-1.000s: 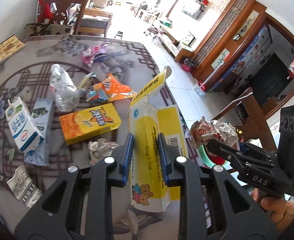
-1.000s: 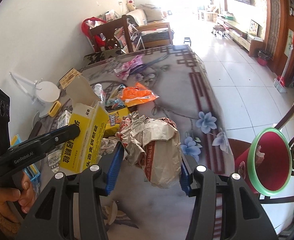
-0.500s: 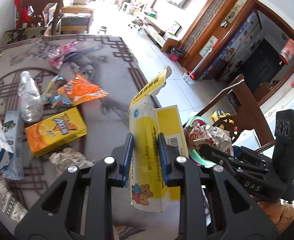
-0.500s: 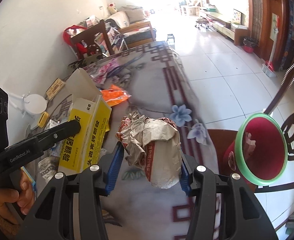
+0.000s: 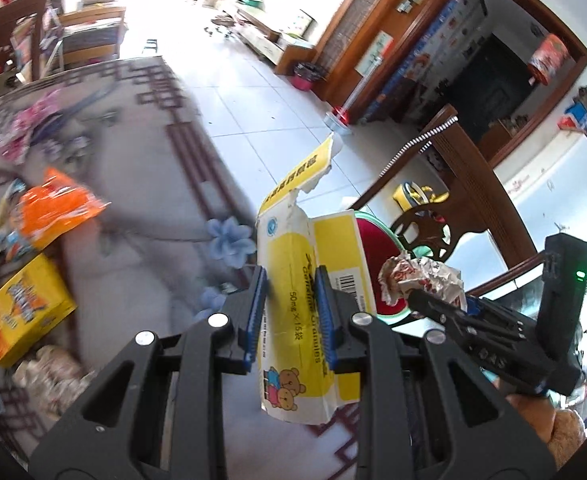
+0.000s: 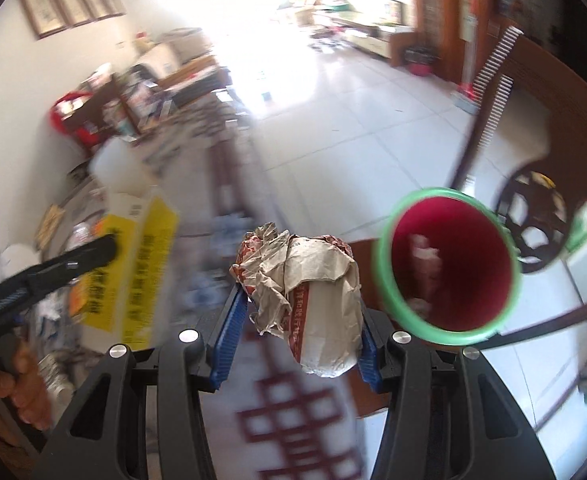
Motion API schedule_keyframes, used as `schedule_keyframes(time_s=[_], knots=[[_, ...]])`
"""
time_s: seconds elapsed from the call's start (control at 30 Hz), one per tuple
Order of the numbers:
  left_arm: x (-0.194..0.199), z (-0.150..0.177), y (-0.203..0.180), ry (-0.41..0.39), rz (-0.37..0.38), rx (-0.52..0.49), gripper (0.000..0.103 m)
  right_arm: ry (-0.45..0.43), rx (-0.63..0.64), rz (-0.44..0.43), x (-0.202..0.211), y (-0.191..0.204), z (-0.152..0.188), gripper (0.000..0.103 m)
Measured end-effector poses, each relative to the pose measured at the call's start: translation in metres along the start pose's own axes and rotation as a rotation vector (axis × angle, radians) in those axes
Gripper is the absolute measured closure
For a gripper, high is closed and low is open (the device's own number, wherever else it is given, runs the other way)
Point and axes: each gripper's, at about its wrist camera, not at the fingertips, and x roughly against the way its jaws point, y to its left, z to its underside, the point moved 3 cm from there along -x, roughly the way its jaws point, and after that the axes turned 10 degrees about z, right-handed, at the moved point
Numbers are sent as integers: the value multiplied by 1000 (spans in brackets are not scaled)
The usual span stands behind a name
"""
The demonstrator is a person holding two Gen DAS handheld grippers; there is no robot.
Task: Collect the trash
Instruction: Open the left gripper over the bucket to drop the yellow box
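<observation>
Left wrist view, left tongs (image 5: 291,300) clamping yellow carton (image 5: 293,264), right tongs (image 6: 295,326) clamping crumpled paper (image 6: 313,292)

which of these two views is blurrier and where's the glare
Right wrist view: heavy motion blur over the table and room; only the tool and its crumpled bag stay sharp. Left wrist view: milder blur, worst on the orange wrapper; the yellow box reads clearly. Both: far windows blown out white, strong fisheye bending.

Trash carried beside the red bin

A torn yellow carton (image 5: 293,276) is held upright, left of the green-rimmed red bin (image 6: 451,332); a crumpled brown paper wrapper (image 6: 313,296) is held just left of the bin's rim. An orange wrapper (image 5: 53,208) and a yellow box (image 5: 21,320) lie far left of the bin.
</observation>
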Motion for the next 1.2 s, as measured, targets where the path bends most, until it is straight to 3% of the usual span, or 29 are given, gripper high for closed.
schedule_keyframes(time_s=[0.17, 0.27, 0.4, 0.47, 0.83, 0.9, 0.93, 0.97, 1.0, 1.2], knots=[[-28, -8, -16, 45, 26, -39, 79, 10, -96, 120, -22, -65, -11, 53], [-44, -12, -25, 73, 42, -59, 79, -2, -145, 171, -32, -96, -20, 35], [-69, -19, -40, 104, 74, -92, 79, -17, -208, 220, -36, -123, -32, 29], [-86, -23, -51, 119, 95, -118, 79, -31, -240, 235, -32, -133, -34, 21], [-182, -27, -112, 238, 212, -242, 78, 11, -342, 278, -18, -171, -2, 20], [-195, -27, -117, 251, 218, -250, 72, 12, -352, 293, -15, -176, 1, 20], [-203, -28, -120, 253, 217, -252, 65, 12, -360, 298, -14, -179, 2, 20], [-208, -28, -121, 253, 218, -250, 46, 12, -366, 300, -14, -180, 3, 20], [-209, -29, -122, 248, 221, -247, 42, 14, -375, 300, -13, -182, 4, 20], [-182, -31, -111, 204, 211, -243, 42, 15, -338, 284, -6, -163, 5, 20]])
